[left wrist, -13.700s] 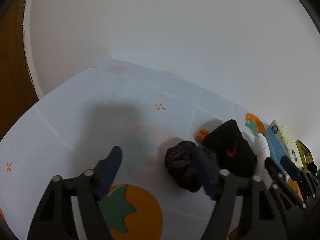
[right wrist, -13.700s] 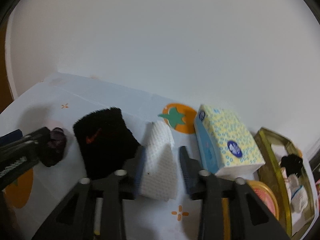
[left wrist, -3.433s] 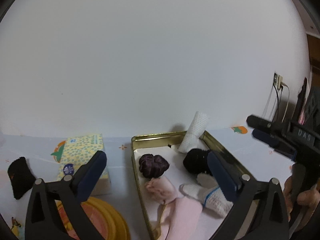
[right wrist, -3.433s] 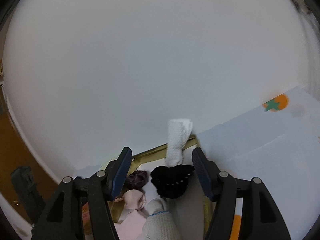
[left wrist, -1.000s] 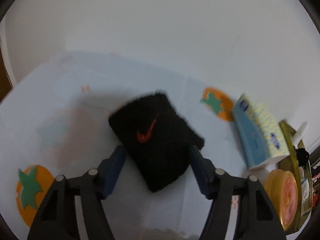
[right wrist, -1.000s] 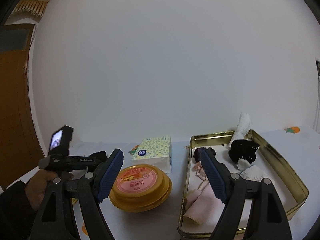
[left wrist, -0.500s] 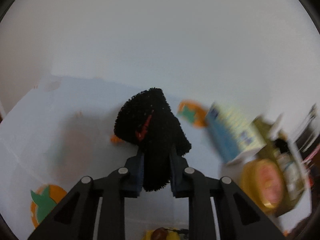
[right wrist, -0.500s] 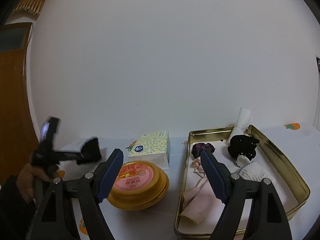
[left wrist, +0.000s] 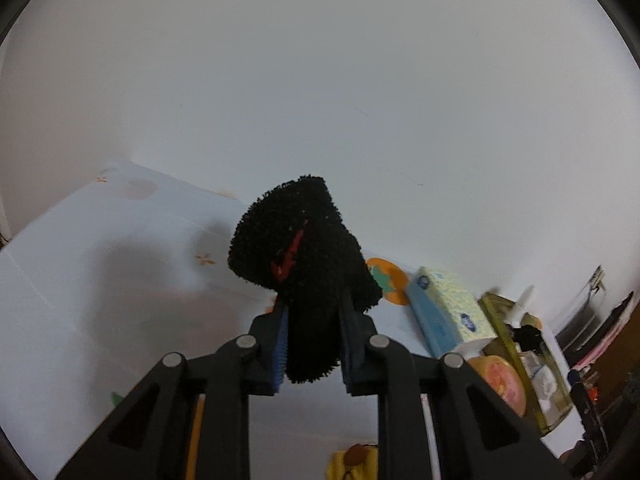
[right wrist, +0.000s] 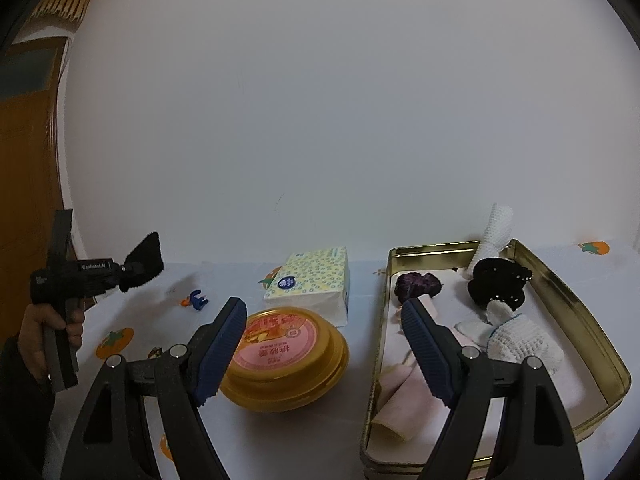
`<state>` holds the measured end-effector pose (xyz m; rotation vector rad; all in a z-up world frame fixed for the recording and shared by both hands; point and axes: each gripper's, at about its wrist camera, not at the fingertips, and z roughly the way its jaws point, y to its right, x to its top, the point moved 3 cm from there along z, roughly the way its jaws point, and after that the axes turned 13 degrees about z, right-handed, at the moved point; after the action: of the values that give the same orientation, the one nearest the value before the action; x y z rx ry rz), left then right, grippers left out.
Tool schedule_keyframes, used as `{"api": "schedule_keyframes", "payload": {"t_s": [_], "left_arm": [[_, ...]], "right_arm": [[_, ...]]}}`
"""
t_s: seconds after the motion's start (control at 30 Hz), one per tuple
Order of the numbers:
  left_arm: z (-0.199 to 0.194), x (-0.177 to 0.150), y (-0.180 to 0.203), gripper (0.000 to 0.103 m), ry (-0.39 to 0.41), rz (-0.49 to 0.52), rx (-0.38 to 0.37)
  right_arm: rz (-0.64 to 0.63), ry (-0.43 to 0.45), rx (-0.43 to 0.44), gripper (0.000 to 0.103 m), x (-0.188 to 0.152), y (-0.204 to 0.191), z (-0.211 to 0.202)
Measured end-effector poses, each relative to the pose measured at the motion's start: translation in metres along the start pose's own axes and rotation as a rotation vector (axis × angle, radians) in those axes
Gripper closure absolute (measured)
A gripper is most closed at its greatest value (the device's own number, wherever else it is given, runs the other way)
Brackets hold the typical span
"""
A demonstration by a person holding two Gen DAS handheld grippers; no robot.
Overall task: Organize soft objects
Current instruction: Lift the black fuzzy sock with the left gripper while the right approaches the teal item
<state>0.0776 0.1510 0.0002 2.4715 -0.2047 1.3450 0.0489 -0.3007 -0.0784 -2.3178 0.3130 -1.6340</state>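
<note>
My left gripper (left wrist: 313, 312) is shut on a black fuzzy wristband with a red swoosh (left wrist: 298, 256) and holds it in the air above the table. In the right wrist view the wristband (right wrist: 145, 263) sticks out of the left gripper (right wrist: 130, 270) at the far left. My right gripper (right wrist: 322, 320) is open and empty, in front of the gold tin tray (right wrist: 560, 292). The tray holds a purple scrunchie (right wrist: 418, 284), a black scrunchie (right wrist: 498, 282), a white sock (right wrist: 516, 338), a pink cloth (right wrist: 404, 396) and a white mesh roll (right wrist: 494, 228) leaning on its far rim.
A yellow tissue pack (right wrist: 312, 278) and a round yellow lidded tub (right wrist: 284, 350) stand left of the tray. A small blue and orange clip (right wrist: 196, 300) lies on the white tablecloth (right wrist: 224, 280). A white wall stands behind; a wooden door (right wrist: 24, 184) is at the left.
My left gripper closed on the black wristband and lifted it off the table, then raised it further. My right gripper stayed open and nearly still.
</note>
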Motion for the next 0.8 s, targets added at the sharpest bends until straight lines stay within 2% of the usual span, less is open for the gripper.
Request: {"api": "schedule_keyframes", "payload": {"t_s": [0.13, 0.27, 0.3, 0.37, 0.4, 0.5, 0.57, 0.67, 0.8], "left_arm": [[-0.001, -0.006, -0.002, 0.084, -0.017, 0.027, 0.028], [-0.006, -0.012, -0.013, 0.084, -0.032, 0.03, 0.073], [-0.007, -0.015, -0.016, 0.084, -0.037, 0.031, 0.089], [-0.009, -0.019, -0.024, 0.084, -0.047, 0.028, 0.123], [-0.008, -0.021, -0.026, 0.084, -0.05, 0.025, 0.132], [-0.009, -0.027, -0.037, 0.084, -0.063, 0.005, 0.165], [-0.009, -0.029, -0.042, 0.084, -0.072, -0.003, 0.188], [-0.01, -0.032, -0.047, 0.084, -0.072, -0.012, 0.193], [-0.01, -0.032, -0.046, 0.084, -0.067, 0.002, 0.192]], "right_arm": [[-0.029, -0.032, 0.021, 0.022, -0.005, -0.01, 0.005], [-0.057, -0.083, 0.081, 0.022, -0.015, -0.032, 0.013], [-0.062, -0.099, 0.1, 0.025, -0.017, -0.038, 0.015], [-0.081, -0.154, 0.145, 0.039, -0.025, -0.057, 0.024], [-0.09, -0.184, 0.162, 0.042, -0.03, -0.064, 0.028], [-0.1, -0.311, 0.2, 0.057, -0.045, -0.087, 0.051], [-0.094, -0.396, 0.233, 0.057, -0.056, -0.101, 0.065], [-0.11, -0.476, 0.26, 0.057, -0.066, -0.116, 0.085], [-0.143, -0.548, 0.219, 0.057, -0.078, -0.126, 0.103]]}}
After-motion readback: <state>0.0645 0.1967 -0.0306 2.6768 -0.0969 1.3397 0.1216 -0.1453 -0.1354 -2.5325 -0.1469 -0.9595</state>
